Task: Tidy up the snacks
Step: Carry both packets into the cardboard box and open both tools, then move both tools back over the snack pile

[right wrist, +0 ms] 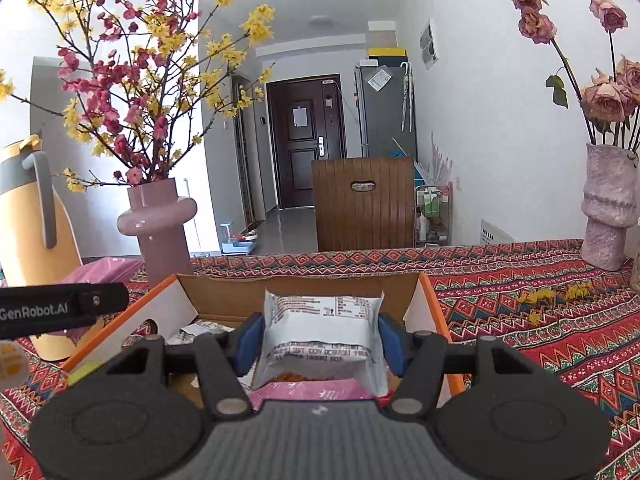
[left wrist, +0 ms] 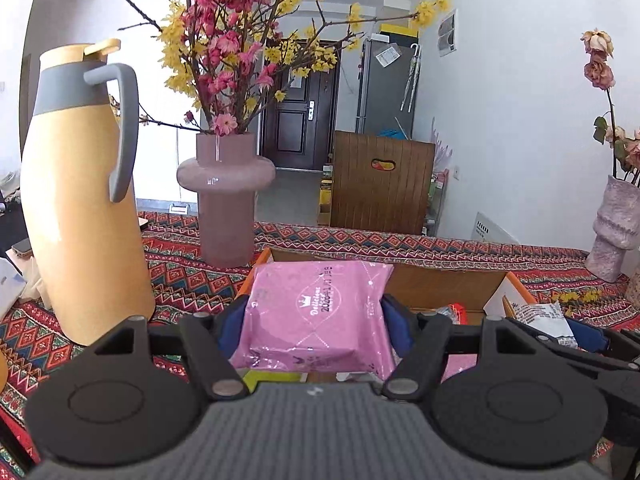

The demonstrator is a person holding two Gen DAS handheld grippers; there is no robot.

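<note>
The left tool (left wrist: 316, 320) pinches a pink snack packet (left wrist: 316, 312) between its blue pads, one pressed against each side, and the packet sticks out forward over the near left corner of an open cardboard box (left wrist: 440, 280). The right tool (right wrist: 320, 338) likewise clamps a white snack packet (right wrist: 320, 336) by its sides, holding it above the box (right wrist: 224, 296) interior, where another pink packet (right wrist: 316, 390) lies just below. The box sits on the counter (right wrist: 520, 300) with its patterned cloth, near a pink vase (left wrist: 226, 200) and a yellow jug (left wrist: 80, 200).
</note>
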